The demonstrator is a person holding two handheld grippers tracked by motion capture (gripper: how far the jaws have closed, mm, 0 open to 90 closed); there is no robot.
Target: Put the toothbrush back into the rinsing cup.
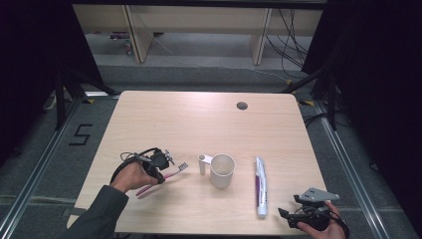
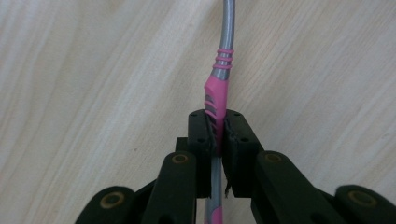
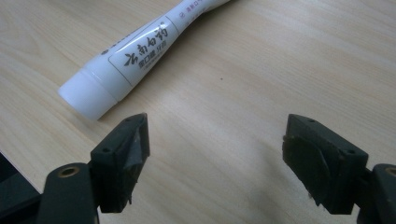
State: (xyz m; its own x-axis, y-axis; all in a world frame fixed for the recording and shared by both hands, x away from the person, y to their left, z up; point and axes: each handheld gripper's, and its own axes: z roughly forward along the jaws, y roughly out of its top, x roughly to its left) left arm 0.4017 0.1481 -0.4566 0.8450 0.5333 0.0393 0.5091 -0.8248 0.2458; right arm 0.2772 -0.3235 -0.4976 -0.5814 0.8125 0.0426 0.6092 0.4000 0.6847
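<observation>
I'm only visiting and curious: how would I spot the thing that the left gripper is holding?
Start at the white mug in the middle of the wooden table and look to its left. There the left gripper pinches a toothbrush. It alone is pink and thin; the toothpaste tube is white.

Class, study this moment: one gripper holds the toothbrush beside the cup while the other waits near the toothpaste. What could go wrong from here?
1. The left gripper pinches the toothbrush on its narrow handle, so the brush may pivot or slip when lifted.
2. The cup stands just beyond the brush head; a swing could knock it over.
3. The right gripper is open beside the toothpaste, whose round tube may roll away if nudged.
</observation>
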